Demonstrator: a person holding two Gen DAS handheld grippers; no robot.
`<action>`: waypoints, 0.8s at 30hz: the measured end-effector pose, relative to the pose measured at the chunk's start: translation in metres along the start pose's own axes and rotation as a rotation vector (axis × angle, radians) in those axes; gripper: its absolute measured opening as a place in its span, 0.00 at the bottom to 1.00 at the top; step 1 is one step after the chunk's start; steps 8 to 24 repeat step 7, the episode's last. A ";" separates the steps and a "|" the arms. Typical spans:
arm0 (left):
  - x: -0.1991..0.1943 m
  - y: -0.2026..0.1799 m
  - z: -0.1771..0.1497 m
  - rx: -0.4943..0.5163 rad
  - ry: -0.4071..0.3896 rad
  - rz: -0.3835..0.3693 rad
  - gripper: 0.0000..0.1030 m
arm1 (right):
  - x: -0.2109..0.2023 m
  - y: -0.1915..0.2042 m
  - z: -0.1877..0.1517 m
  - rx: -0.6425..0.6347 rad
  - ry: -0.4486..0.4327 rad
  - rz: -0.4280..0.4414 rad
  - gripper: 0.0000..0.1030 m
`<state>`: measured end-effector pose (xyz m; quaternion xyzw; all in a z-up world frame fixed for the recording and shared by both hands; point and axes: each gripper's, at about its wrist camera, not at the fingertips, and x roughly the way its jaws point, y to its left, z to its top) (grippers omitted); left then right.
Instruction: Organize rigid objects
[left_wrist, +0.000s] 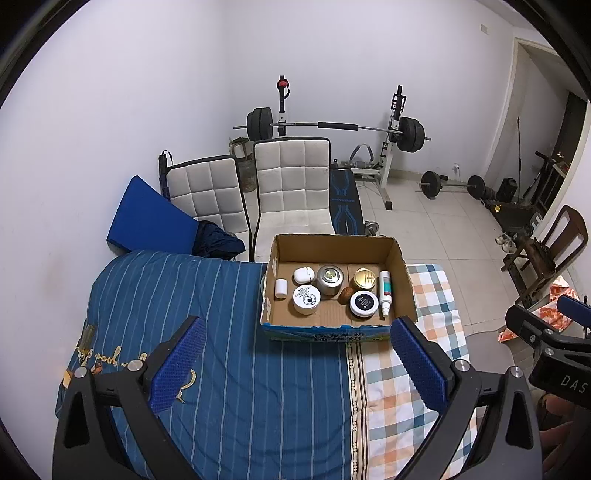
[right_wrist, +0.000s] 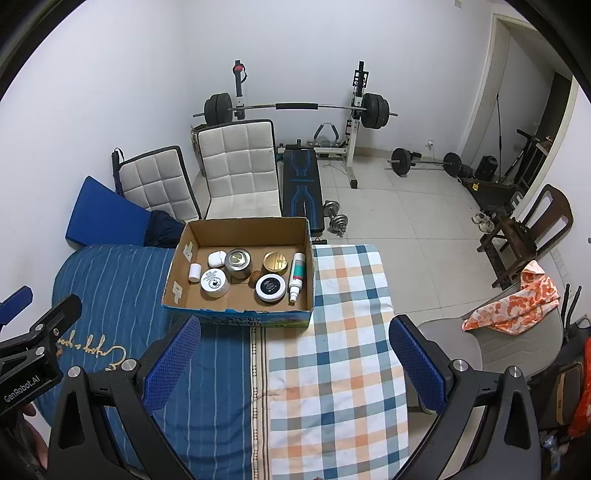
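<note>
the cardboard box (left_wrist: 334, 291) sat on the bed, straddling the seam between the blue striped cover (left_wrist: 221, 332) and the checked quilt (left_wrist: 436, 295), at about twelve o'clock from both cameras. inside it the rigid objects stood in two loose rows: a small white cylinder (left_wrist: 281, 288) at nine o'clock within the box, a white rounded case (left_wrist: 303, 274) and a silver tin (left_wrist: 330, 279) toward eleven and twelve, a gold-lidded tin (left_wrist: 365, 278) at one, a white spray bottle (left_wrist: 385, 293) lying along the three o'clock wall, a white-lidded jar (left_wrist: 306, 300) at seven, a black-lidded jar (left_wrist: 364, 303) at five, and a small brown object (left_wrist: 346, 294) between the two jars. the left gripper (left_wrist: 295, 365) hung short of the box with its blue pads (left_wrist: 177, 365) spread wide and holding nothing; the right gripper (right_wrist: 295, 365) hung likewise, fingers (right_wrist: 417, 365) wide apart and empty, over the quilt. with everything lying in the box and neither tool engaged, the step seemed either a finished sort or the pause before a first pick; the frames did not settle which. any next move would call for lowering one gripper toward twelve o'clock, clearing the near wall, and closing on a single item without knocking its neighbours, which stood close together.
</note>
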<state>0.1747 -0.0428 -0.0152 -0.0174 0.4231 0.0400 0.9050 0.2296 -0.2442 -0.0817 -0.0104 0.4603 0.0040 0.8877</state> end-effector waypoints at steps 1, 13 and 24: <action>0.000 0.000 0.001 0.000 -0.001 -0.001 1.00 | -0.001 -0.001 0.001 0.001 -0.001 -0.001 1.00; -0.003 0.000 0.000 -0.007 -0.019 -0.005 1.00 | 0.000 -0.001 0.000 0.000 0.000 0.002 1.00; -0.003 0.000 0.000 -0.007 -0.019 -0.005 1.00 | 0.000 -0.001 0.000 0.000 0.000 0.002 1.00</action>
